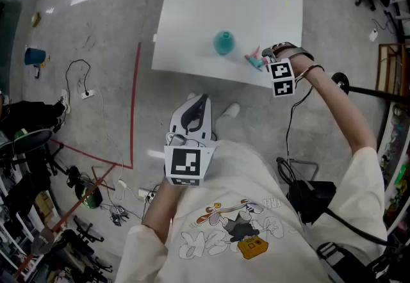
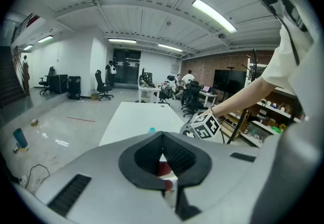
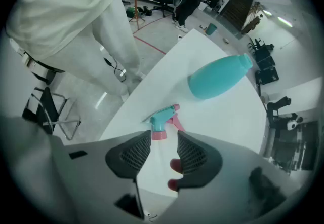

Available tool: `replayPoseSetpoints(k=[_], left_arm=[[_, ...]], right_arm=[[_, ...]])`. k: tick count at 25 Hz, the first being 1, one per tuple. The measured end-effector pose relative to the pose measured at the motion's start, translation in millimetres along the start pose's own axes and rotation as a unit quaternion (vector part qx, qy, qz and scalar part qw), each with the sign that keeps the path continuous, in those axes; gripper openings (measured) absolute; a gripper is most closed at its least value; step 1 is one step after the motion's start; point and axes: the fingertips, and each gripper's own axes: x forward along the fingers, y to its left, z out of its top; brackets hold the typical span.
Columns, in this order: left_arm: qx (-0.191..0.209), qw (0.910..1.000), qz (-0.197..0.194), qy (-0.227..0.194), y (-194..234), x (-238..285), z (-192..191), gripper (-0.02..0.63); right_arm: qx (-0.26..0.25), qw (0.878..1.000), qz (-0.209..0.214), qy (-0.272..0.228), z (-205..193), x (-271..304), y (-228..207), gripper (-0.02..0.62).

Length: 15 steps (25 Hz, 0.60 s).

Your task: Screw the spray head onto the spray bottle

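A teal spray bottle (image 1: 223, 43) with no head on it stands on the white table (image 1: 192, 19). To its right, near the table's front edge, a teal and pink spray head (image 1: 254, 59) lies on its side. My right gripper (image 1: 265, 59) hovers right at it, jaws open. In the right gripper view the spray head (image 3: 164, 120) lies just ahead of the right gripper (image 3: 164, 142), its pink collar at the fingertips and untouched, with the bottle (image 3: 217, 78) beyond. My left gripper (image 1: 202, 101) is shut on nothing, held near my body off the table.
The left gripper view looks over the shut left gripper (image 2: 162, 139) along the table (image 2: 134, 114), with the right gripper's marker cube (image 2: 205, 126) at its right. Cables (image 1: 83, 80) and red floor tape (image 1: 134, 102) lie left of the table. Office chairs stand far off.
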Motion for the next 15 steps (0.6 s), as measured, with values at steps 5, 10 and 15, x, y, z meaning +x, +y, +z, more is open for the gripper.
replayPoseSetpoints(k=[5, 10, 15], left_arm=[[-0.006, 1.0000, 0.002, -0.001, 24.9, -0.6, -11.6, -0.002], [-0.007, 1.0000, 0.007, -0.001, 25.7, 1.0, -15.4, -0.002], [-0.001, 1.0000, 0.008, 0.000, 33.4, 8.9, -8.1, -0.002]], right_arm=[[-0.015, 0.999, 0.038, 0.030, 3.1, 41.1, 0.8, 0.158], [-0.003, 0.998, 0.060, 0.033, -3.1, 62.1, 16.3, 0.156], [-0.003, 0.996, 0.080, 0.030, -3.3, 70.5, 16.5, 0.144]])
